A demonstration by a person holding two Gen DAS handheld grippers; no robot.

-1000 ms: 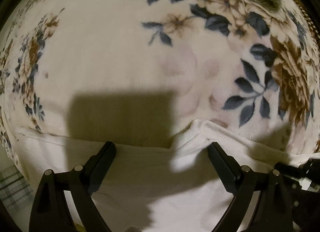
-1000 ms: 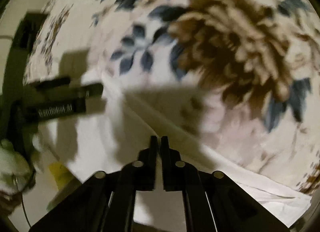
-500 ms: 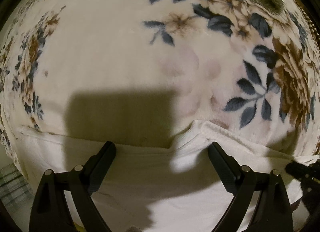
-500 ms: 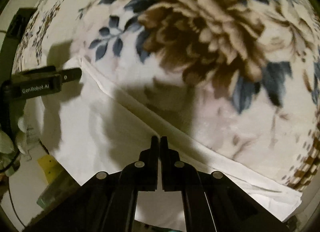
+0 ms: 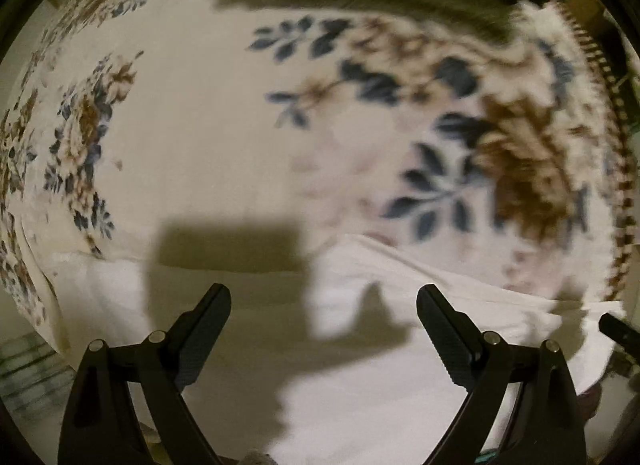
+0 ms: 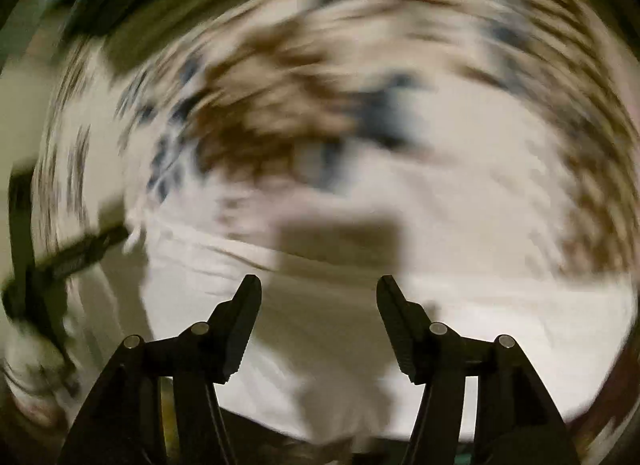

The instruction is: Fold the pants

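White cotton pants [image 5: 360, 365] are laid flat on the floral fleece blanket [image 5: 208, 153], apparently folded; left gripper [image 5: 324, 305] spread empty, right gripper [image 6: 318, 297] opening, nothing grasped.

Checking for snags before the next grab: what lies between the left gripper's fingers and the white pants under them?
Nothing: in the left wrist view the left gripper hangs open over the white pants, only its shadow on them.

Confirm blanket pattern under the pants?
Cream blanket with brown flowers and dark blue leaves; clearest in the left wrist view.
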